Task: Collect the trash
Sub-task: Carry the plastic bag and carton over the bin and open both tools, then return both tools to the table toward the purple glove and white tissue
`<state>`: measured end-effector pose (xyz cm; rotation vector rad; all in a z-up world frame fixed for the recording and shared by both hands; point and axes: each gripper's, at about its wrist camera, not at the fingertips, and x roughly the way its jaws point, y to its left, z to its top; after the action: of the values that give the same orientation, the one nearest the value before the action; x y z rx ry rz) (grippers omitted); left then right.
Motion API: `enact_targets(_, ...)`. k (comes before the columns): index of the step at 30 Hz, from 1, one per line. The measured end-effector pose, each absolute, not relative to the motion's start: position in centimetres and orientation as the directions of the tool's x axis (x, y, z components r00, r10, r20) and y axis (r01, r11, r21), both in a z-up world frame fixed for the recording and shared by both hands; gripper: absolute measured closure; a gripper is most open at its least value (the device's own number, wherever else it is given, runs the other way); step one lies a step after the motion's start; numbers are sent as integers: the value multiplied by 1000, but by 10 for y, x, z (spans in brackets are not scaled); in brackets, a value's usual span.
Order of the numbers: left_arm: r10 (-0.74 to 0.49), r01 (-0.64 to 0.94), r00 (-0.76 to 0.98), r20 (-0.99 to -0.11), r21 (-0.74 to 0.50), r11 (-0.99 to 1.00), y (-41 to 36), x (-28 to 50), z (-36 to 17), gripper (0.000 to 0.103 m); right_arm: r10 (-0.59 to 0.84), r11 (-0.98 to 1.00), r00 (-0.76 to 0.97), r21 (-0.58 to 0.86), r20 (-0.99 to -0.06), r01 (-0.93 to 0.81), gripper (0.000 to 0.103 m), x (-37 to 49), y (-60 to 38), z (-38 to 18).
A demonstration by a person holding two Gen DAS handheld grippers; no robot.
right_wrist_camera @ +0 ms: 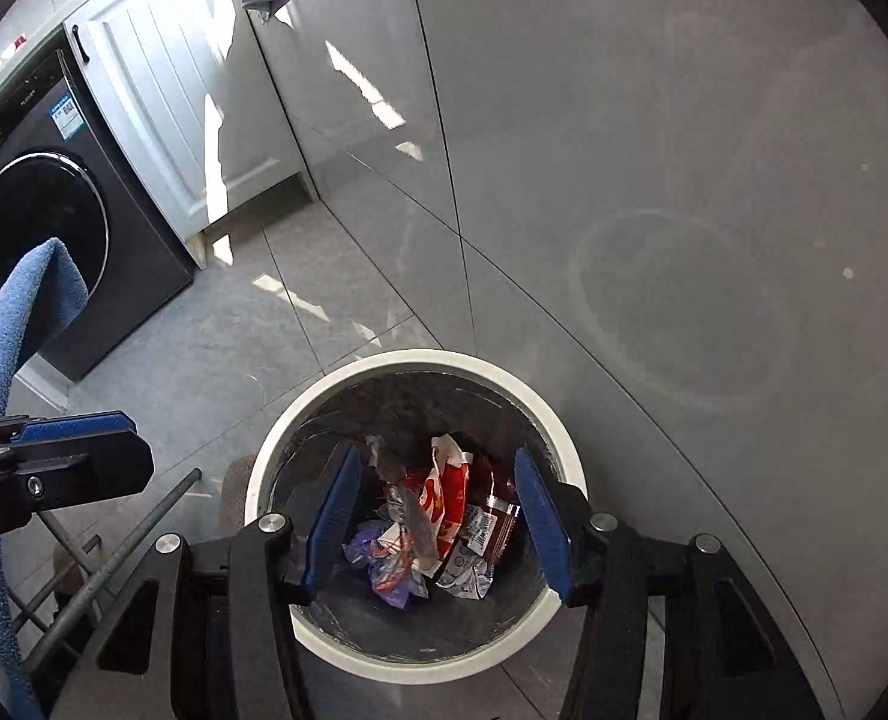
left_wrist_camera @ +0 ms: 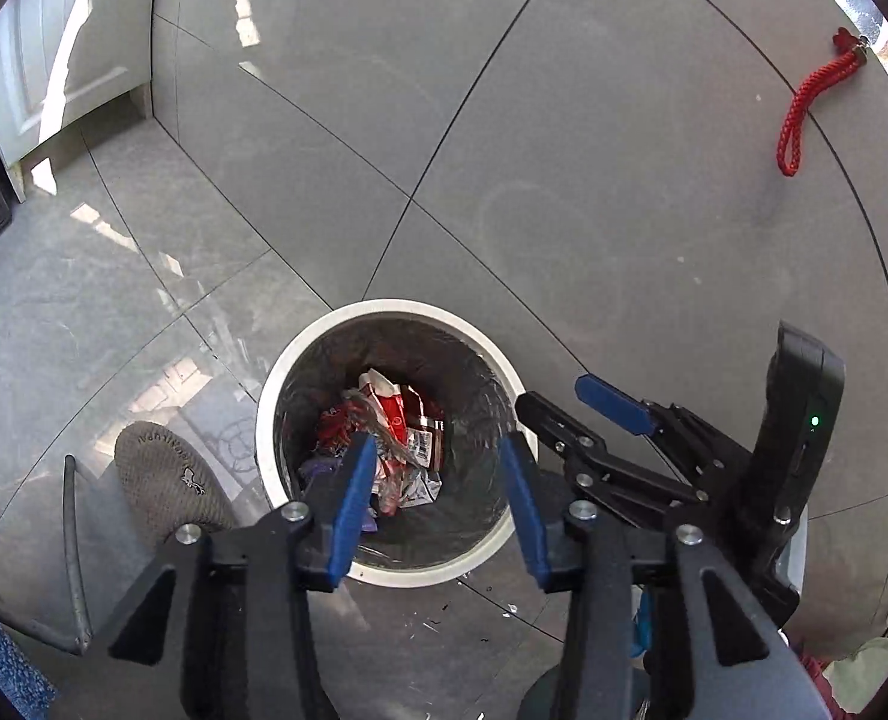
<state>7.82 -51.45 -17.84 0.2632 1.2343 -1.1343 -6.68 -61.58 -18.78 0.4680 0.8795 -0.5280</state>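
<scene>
A round bin with a white rim [left_wrist_camera: 300,372] [right_wrist_camera: 564,426] stands on the grey floor tiles against a grey wall. Inside lie crumpled wrappers [left_wrist_camera: 402,438] [right_wrist_camera: 444,510], red, white, purple and clear. My left gripper [left_wrist_camera: 438,441] hangs over the bin's mouth, jaws open, with nothing pressed between the blue pads. My right gripper [right_wrist_camera: 438,453] is also above the bin and open; a clear brownish wrapper strip [right_wrist_camera: 405,498] lies loose between its fingers, touching neither pad. The right gripper [left_wrist_camera: 549,393] shows beside the left in the left wrist view. A left finger [right_wrist_camera: 72,427] shows in the right wrist view.
A grey slipper [left_wrist_camera: 168,474] lies left of the bin, near thin metal rack legs [right_wrist_camera: 114,558]. A dark washing machine [right_wrist_camera: 42,222] and white cabinet [right_wrist_camera: 162,108] stand at the far left. A blue cloth [right_wrist_camera: 24,312] hangs nearby. A red rope loop [left_wrist_camera: 804,114] hangs on the wall.
</scene>
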Motion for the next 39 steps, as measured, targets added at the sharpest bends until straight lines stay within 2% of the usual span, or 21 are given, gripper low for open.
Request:
enact_targets(9,-533,796,254,-807,-139,590,-430,66,-108,62,-263,853,603,110,-753,509,52,-75,-562,-128)
enact_targets(19,-377,583,594,-711,58,810,-288,66,-40,62,-206,942,746,78,-633,327,52,-66,-473,-53)
enact_targets(26,-296,465,693,-657,94,880,-196,59,-15,61,-147,975,799,51,-583,217,52,-49,-411,-19)
enact_targets(39,-204,292,800,-565,69,954,-66,46,12,56,-94,995,836,-25,-540,96,52,-26,-310,23)
